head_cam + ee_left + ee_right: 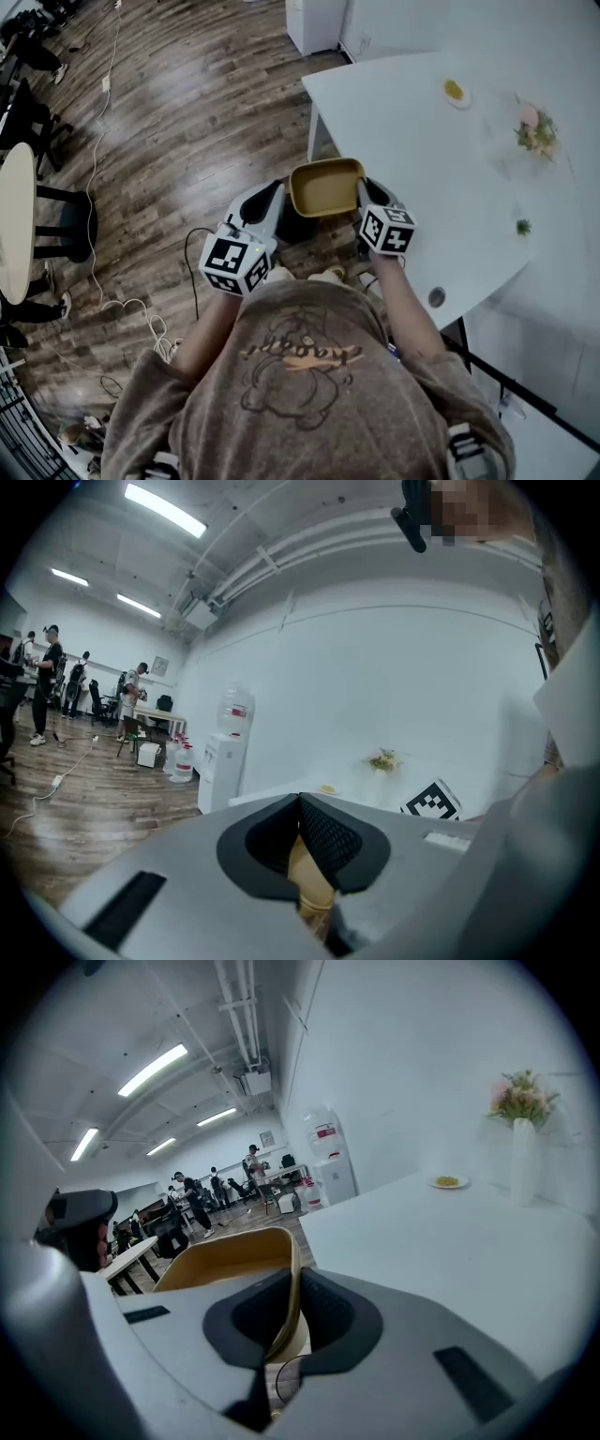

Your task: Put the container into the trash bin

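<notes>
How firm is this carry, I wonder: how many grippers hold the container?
2. The left gripper is shut on the left rim of the container; the right gripper is shut on its right rim.

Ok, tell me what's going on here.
A person holds a yellow container with both grippers. The left gripper is clamped on its left wall and the right gripper on its right wall. The container hangs in the air over the wooden floor, just off the edge of the white table. It is not in a bin yet.

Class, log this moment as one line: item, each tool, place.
held: yellow container | left tool: shut on its rim | right tool: shut on opposite rim | place: beside white table
</notes>
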Demonstrator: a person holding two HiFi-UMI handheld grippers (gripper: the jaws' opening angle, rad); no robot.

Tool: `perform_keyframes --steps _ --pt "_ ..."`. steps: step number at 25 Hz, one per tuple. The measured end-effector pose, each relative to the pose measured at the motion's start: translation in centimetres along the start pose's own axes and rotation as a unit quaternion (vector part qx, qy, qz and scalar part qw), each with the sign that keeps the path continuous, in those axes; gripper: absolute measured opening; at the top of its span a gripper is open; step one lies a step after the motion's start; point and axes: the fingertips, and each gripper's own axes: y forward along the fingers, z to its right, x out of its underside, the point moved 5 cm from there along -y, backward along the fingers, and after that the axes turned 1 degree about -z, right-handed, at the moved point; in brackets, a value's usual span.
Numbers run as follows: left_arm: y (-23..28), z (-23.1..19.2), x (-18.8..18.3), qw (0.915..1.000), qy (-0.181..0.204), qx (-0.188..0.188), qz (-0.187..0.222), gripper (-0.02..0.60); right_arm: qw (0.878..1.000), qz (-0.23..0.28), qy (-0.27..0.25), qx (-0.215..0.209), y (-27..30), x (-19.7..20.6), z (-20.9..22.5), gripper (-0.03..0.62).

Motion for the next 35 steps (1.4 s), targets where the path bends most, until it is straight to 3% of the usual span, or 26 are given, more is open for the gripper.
perform_keyframes --steps 13,24,35 --pt "-2.5 -6.6 -0.5 0.9995 -0.018 -0.022 0.010 0.003 1.000 -0.008 -0.016 -0.017 4.3 -0.4 -6.2 0.029" --pt "0.0 -9.1 1.1 0.9982 -0.039 -0.046 -0.004 0.003 0.999 -0.038 -0.024 -0.029 7.7 0.9 -5.0 0.029" --pt "2.2 -12.5 5.5 0.9953 -0.065 -0.065 -0.031 0.003 0.997 -0.073 -0.014 -0.035 11.2 6.0 -4.4 0.029"
